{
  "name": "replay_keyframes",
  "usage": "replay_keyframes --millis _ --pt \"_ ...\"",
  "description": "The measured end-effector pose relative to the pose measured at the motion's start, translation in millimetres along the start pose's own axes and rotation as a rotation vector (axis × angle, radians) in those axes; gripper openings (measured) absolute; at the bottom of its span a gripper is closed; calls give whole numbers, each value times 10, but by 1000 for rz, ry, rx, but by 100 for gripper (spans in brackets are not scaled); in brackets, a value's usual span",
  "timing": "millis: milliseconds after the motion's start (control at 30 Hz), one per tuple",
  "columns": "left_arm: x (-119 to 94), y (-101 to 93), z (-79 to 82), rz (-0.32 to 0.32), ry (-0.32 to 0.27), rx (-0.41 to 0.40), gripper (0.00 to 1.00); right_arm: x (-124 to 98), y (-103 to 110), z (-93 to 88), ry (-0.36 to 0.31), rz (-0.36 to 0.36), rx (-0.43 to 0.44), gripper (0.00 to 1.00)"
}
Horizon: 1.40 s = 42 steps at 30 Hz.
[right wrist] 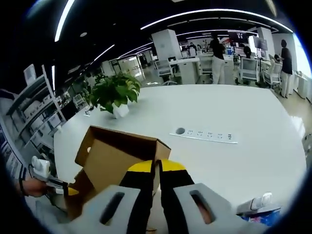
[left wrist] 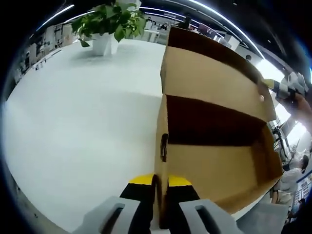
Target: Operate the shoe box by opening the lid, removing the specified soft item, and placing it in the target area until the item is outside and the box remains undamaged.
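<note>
Two tools clamped on the shoe box (left wrist: 214, 146), lid up.
We see the left tool (left wrist: 160, 183) pinching the box's near wall and the right tool (right wrist: 157, 170) pinching the raised lid (right wrist: 119, 151) edge. Box sits on the white counter (left wrist: 83, 126); visible interior bare cardboard, far corner shadowed. Potted plant (right wrist: 114, 95) and power strip (right wrist: 204, 135) well apart.

Left gripper (left wrist: 161, 183) jaws nearly closed, pinching thin edge; right gripper (right wrist: 157, 168) likewise.
</note>
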<state>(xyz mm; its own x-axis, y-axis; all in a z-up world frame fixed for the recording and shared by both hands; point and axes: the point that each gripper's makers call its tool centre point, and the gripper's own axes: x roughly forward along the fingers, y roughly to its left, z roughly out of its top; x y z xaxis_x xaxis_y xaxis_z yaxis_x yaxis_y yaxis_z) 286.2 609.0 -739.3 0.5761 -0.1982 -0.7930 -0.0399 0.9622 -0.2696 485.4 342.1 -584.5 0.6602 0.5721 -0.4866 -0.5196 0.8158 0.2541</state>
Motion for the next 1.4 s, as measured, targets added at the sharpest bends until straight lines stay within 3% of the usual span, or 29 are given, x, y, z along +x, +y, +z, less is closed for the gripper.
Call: replay_keyframes --millis 267,700,1400 --pt "26 -17 35 43 -21 -7 6 -117 70 51 -22 2 -35 1" --pt "71 -37 94 61 -39 -45 6 -320 188 71 -41 10 -87 0" --pt "157 -62 225 59 -59 -86 9 -617 316 -185 -18 8 -156 0"
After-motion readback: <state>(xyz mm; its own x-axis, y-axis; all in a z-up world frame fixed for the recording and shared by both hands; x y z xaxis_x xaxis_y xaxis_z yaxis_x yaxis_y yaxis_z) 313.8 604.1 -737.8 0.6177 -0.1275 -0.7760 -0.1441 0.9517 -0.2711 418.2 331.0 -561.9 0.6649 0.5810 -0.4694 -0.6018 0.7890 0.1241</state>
